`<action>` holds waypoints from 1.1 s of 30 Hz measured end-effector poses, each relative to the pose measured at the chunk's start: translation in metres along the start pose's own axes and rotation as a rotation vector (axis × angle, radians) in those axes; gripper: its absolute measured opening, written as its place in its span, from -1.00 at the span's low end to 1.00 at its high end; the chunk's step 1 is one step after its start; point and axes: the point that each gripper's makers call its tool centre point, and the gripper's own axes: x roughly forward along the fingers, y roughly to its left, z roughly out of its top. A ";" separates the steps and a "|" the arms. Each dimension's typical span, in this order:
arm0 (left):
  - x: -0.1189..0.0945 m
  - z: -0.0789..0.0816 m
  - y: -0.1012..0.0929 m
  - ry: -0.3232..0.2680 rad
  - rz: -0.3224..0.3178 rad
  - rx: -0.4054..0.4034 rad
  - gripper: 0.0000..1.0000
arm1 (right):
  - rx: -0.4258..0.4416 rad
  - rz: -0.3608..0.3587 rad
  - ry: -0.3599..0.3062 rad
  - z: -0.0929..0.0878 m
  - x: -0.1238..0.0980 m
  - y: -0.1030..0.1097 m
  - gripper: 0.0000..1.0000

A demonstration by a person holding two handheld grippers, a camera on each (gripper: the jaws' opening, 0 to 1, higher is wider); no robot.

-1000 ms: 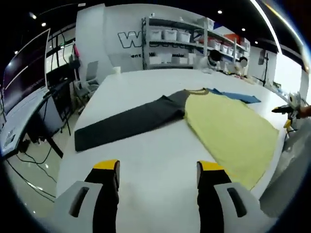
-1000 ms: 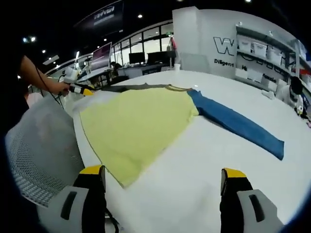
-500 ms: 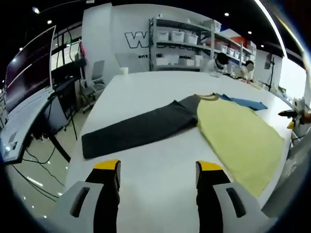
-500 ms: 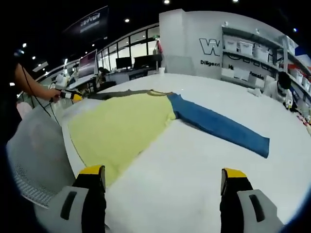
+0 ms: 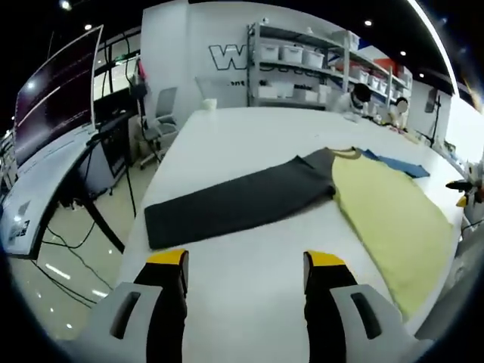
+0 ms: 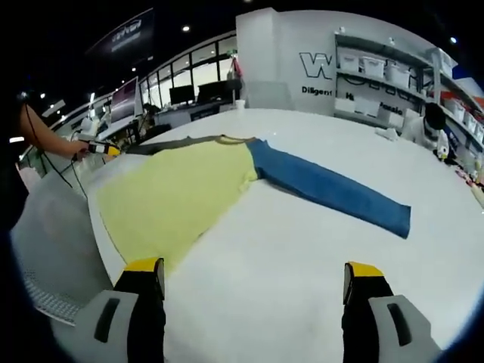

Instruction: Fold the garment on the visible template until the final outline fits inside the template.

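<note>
Right now, in the left gripper view, my left gripper (image 5: 243,265) hangs over bare white table (image 5: 242,144) with its jaws spread wide and nothing between them. Ahead lies the shirt (image 5: 382,208), flat on the table: a yellow body with a dark grey sleeve (image 5: 238,203) stretched out toward my side of the table. A strip of the blue sleeve (image 5: 393,163) peeks out beyond the collar. I cannot make out any template outline under the cloth from here. Shelving with white bins (image 5: 302,53) stands against the far wall.

Over in the right gripper view, my right gripper (image 6: 253,283) is likewise spread apart and empty, hovering above the table (image 6: 302,242), near the shirt (image 6: 170,198) but not touching it. The blue sleeve (image 6: 329,189) runs out straight to the right of the yellow body. The other gripper (image 6: 102,149), held in a hand, shows at the far left edge.

No fold looks started, so I judge the sleeves come first. The risk I see: the yellow hem lies close to the table edge, so a careless pull could drag cloth over the side. Pinching only the top layer, or catching a sleeve off-centre, would leave a skewed fold that spills past the outline.
</note>
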 end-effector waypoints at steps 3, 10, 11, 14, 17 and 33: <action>0.002 0.004 0.002 -0.001 0.002 -0.002 0.27 | 0.006 -0.010 0.006 -0.001 0.000 -0.002 0.94; 0.008 0.003 0.006 0.010 0.006 -0.012 0.25 | 0.014 -0.019 0.015 -0.001 0.000 -0.004 0.92; 0.009 0.004 0.007 0.009 0.007 -0.013 0.25 | 0.016 -0.020 0.017 -0.001 0.000 -0.004 0.92; 0.012 0.002 0.010 0.017 0.010 -0.012 0.25 | 0.021 -0.024 0.015 0.000 0.000 -0.005 0.92; 0.014 0.000 0.015 0.028 0.017 -0.005 0.24 | 0.022 -0.026 0.026 -0.002 0.001 -0.006 0.92; 0.027 -0.008 0.065 0.065 0.157 -0.089 0.04 | 0.061 -0.033 0.045 -0.010 -0.001 0.000 0.90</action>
